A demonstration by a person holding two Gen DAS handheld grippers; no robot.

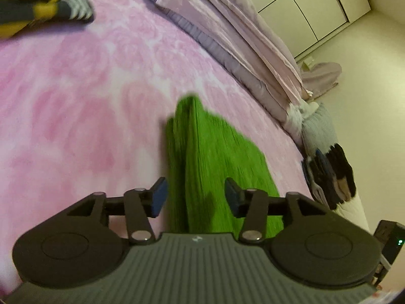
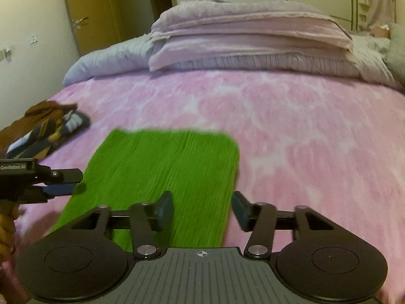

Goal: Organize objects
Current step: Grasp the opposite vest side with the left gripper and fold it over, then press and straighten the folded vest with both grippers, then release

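Two tools are in play and one green cloth (image 2: 162,185), which lies flat on the pink bedspread (image 2: 303,136). In the right wrist view the right tool (image 2: 202,209) sits at the bottom centre of the frame, its jaws spread apart and released, with nothing between them; the near right edge of the cloth lies under the gap. At the left edge of that same frame the left tool (image 2: 64,182) reaches in sideways, its tips just at the cloth's left edge; whether they touch it cannot be told. In the left wrist view the left tool (image 1: 196,196) fills the bottom of the frame, jaws likewise apart and released, the green cloth (image 1: 207,162) running away from between them toward the frame's centre.

The cloth is bright green, ribbed in fine lengthwise lines, roughly rectangular and folded, with a layered edge showing on its left side in the left wrist view. Motion blur softens its outline.

Open bedspread lies right of and beyond the cloth. At the left of the right wrist frame one heap of dark, yellow-striped and brown clothes (image 2: 48,129) lies well apart from the cloth. Farthest off, across the top, one stack of folded lilac blankets (image 2: 248,40) lies on the bed.
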